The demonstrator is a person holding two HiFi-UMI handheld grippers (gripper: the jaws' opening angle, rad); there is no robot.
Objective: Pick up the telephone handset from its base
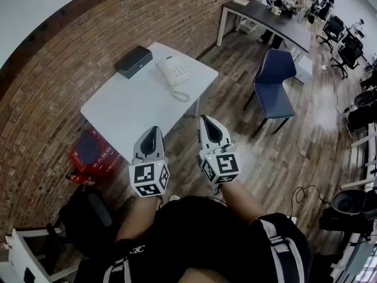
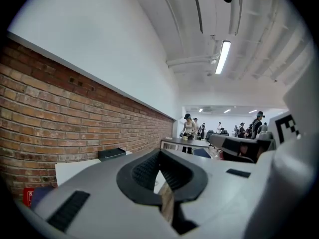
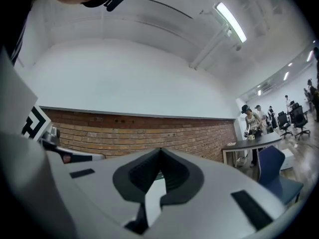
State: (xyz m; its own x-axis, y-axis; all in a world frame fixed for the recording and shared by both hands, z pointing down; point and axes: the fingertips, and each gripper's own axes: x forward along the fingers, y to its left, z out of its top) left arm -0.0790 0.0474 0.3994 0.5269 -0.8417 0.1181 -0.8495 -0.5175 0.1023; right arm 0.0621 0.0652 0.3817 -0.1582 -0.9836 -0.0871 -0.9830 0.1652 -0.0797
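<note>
A white telephone with its handset on the base sits at the far right part of a white table, its coiled cord trailing toward me. My left gripper and right gripper are held side by side short of the table's near edge, well away from the phone. Both are shut with nothing between the jaws. In the left gripper view the left gripper points at the table corner; in the right gripper view the right gripper faces the brick wall.
A black box lies on the table left of the phone. A blue chair stands to the right on the wooden floor. Red items sit under the table's left end. A dark desk with people stands at the back.
</note>
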